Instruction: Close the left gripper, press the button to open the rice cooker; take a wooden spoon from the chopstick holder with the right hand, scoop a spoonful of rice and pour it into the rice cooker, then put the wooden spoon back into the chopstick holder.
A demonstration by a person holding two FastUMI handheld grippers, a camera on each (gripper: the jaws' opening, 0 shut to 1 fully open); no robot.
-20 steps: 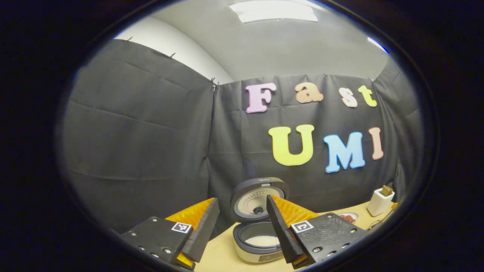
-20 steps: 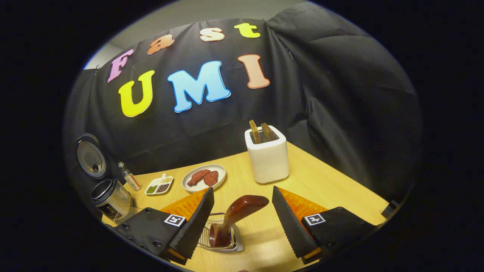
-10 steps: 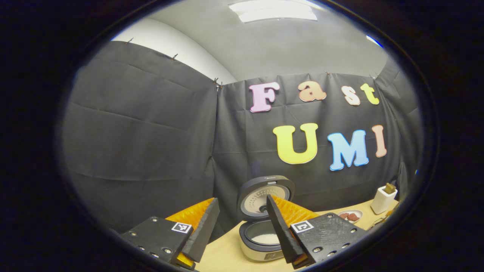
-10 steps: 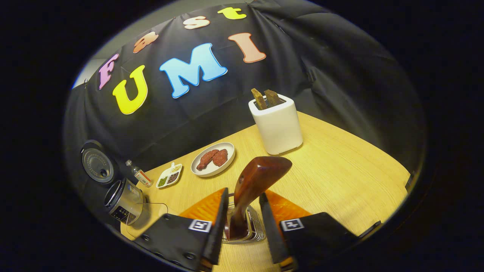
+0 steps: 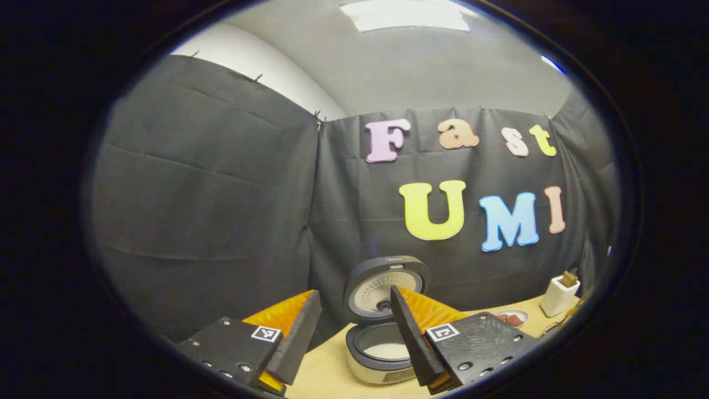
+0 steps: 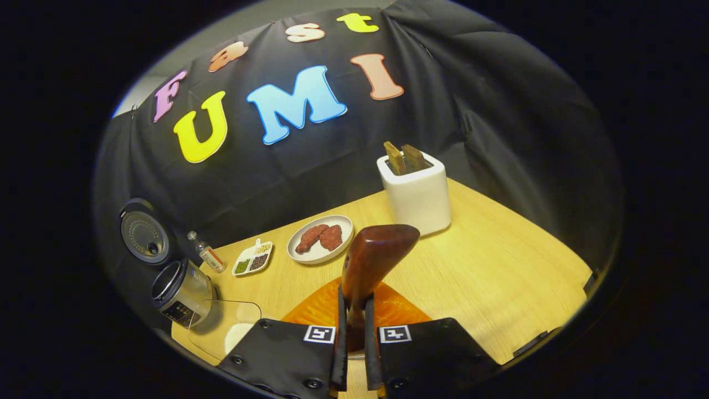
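Left gripper view: we see left gripper (image 5: 354, 327) released, jaws wide apart, hovering before rice cooker (image 5: 382, 349); lid up, white rice inside. Right gripper view: right gripper (image 6: 354, 327) clenched on wooden spoon (image 6: 371, 266) handle; rice cooker at far left.

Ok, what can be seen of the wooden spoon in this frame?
The dark reddish-brown glossy wooden spoon stands nearly upright, tilted slightly right, its broad rounded handle end uppermost. The right gripper has its jaws closed on the shaft, one on each side. The bowl end is hidden below the jaws.
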